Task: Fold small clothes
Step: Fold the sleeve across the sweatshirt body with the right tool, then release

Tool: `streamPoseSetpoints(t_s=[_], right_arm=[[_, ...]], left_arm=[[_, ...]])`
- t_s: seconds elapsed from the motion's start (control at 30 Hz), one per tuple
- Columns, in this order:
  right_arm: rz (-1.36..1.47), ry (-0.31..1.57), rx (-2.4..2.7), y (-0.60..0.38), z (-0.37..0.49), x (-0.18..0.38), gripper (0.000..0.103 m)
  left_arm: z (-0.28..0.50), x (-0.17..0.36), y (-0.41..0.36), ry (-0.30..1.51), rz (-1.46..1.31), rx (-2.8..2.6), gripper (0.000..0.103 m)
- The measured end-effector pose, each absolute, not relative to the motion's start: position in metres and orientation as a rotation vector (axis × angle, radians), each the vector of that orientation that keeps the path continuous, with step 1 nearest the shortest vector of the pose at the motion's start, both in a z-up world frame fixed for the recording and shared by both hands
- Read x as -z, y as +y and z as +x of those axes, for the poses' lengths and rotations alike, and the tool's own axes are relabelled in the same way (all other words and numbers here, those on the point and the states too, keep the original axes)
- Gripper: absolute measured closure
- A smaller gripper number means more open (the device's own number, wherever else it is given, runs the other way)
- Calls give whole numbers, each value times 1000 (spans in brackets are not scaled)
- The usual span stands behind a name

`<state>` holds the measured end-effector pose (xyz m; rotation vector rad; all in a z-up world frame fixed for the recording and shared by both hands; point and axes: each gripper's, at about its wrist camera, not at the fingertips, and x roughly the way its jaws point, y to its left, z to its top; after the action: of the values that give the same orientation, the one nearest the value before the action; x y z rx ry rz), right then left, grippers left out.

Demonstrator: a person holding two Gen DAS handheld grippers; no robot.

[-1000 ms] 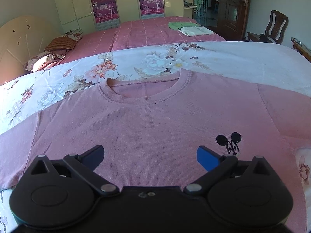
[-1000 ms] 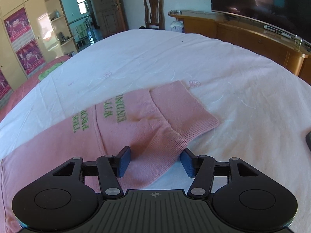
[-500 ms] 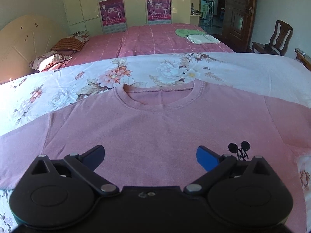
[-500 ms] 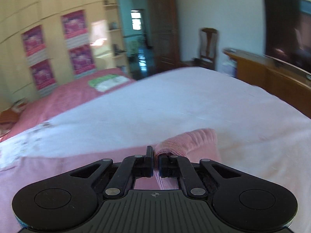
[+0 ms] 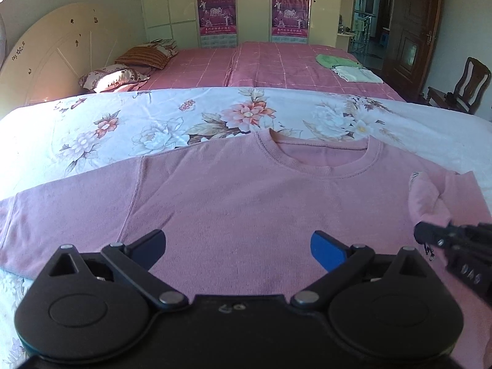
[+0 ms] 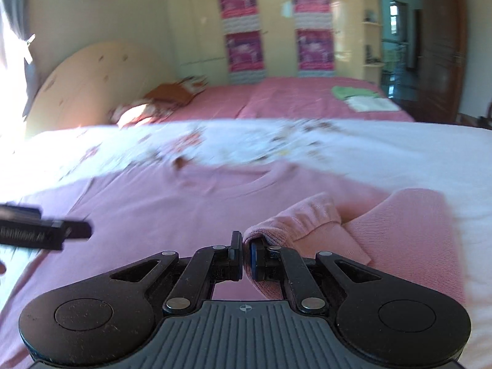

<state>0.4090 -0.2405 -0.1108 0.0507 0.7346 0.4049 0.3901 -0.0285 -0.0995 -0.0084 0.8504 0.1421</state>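
A pink sweater [image 5: 233, 196] lies flat, front up, on a floral quilt [image 5: 129, 129], neckline [image 5: 319, 156] away from me. My left gripper [image 5: 238, 243] hovers open over the sweater's lower chest with nothing between its fingers. My right gripper [image 6: 245, 255] is shut on the ribbed cuff of the sweater's right sleeve [image 6: 295, 218]. That sleeve [image 6: 399, 224] is doubled back over the sweater body. In the left wrist view the right gripper [image 5: 430, 236] enters from the right edge with the cuff [image 5: 424, 196] bunched at its tip. The right wrist view is motion-blurred.
Beyond the quilt is a second bed with a pink cover [image 5: 270, 64]; on it lie folded green and white clothes [image 5: 347, 67] and pillows [image 5: 129, 67]. A rounded headboard [image 5: 55, 55] stands at left, wardrobes behind, a wooden chair [image 5: 461, 89] and door at right.
The right gripper closed on the sleeve cuff and carried it left across over the sweater body, turning as it went. The left gripper slid left along the sweater, still open.
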Motion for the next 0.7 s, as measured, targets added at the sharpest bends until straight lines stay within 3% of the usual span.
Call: streamPoseSetpoints(t_s=[0.1, 0.13, 0.17, 0.2, 0.23, 0.27, 0.33, 0.47, 0.6, 0.67, 0.7], right_arm=[[1, 746, -403, -220, 406, 123, 98], [-13, 757, -408, -216, 406, 125, 93], [-24, 765, -424, -212, 406, 127, 84], [-29, 765, -442, -211, 405, 127, 56], [-41, 757, -450, -209, 402, 126, 34], [-56, 743, -446, -208, 399, 124, 30], [-48, 749, -418, -217, 395, 122, 29], [272, 869, -304, -268, 407, 124, 29], [403, 850, -213, -287, 417, 121, 30], [349, 825, -196, -279, 422, 115, 50], [331, 824, -205, -273, 424, 114, 80]], left_arm=[[389, 101, -23, 844, -16, -127, 3], [389, 102, -22, 843, -19, -125, 3], [390, 102, -20, 844, -22, -122, 3], [390, 103, -18, 843, -24, -120, 3], [389, 104, -16, 843, -22, -121, 3], [389, 104, -15, 841, -20, -125, 3], [388, 105, -11, 840, -18, -127, 3], [386, 108, -3, 831, -11, -127, 3], [384, 114, 5, 842, -36, -127, 3], [383, 115, 9, 844, -40, -127, 3], [382, 115, 11, 841, -38, -129, 3]])
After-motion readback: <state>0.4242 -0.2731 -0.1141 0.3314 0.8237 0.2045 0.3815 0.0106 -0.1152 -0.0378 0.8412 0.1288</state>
